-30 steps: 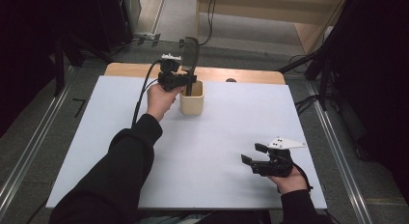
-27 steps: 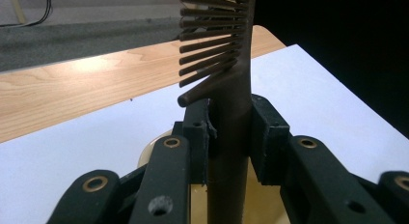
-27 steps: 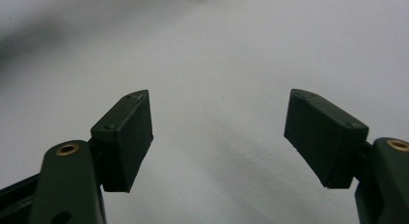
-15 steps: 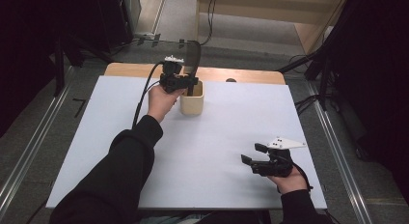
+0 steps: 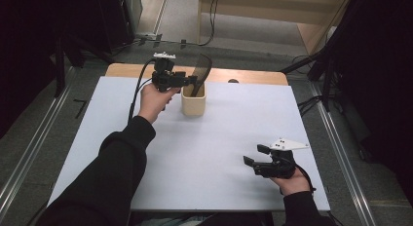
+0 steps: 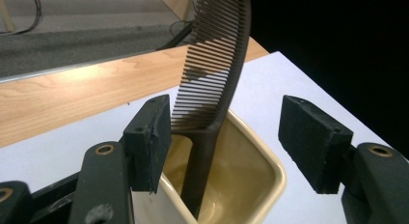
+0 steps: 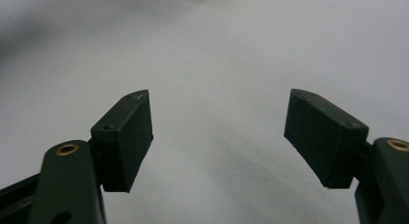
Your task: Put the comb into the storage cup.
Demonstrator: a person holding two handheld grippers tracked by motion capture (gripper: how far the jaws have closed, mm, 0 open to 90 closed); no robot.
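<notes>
Currently: white table (image 5: 204,153) spanned, cream cup (image 5: 194,102) stood far-centre. Dark comb (image 5: 200,72) set handle-down in cup, long axis near upright, top tipped slightly right, teeth facing left gripper. Left gripper (image 5: 191,81) held at cup's left rim, jaws apart, comb handle (image 6: 205,171) seen between pads, untouched. Right gripper (image 5: 252,158) parked near-right, well apart, jaws spread, empty. Judged: left hand nearer; closing on comb shaft favoured.
</notes>
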